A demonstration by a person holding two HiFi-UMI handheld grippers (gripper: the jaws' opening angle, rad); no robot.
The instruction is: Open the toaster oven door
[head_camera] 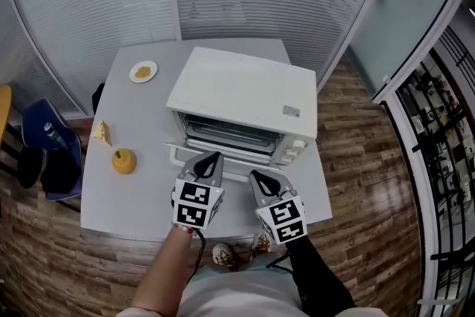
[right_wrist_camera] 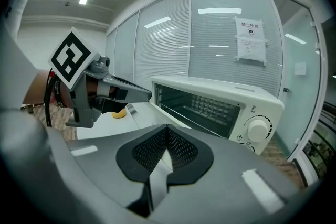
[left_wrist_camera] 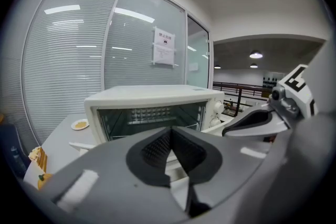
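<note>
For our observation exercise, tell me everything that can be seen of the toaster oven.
The toaster oven is a cream-white box, seemingly painted metal, standing upright on the grey table. Its door is folded down flat in front, showing a dark cavity with a wire rack. Knobs sit on its right front panel, a small label on top. The left gripper and right gripper hang over the door; contact is unclear.
</note>
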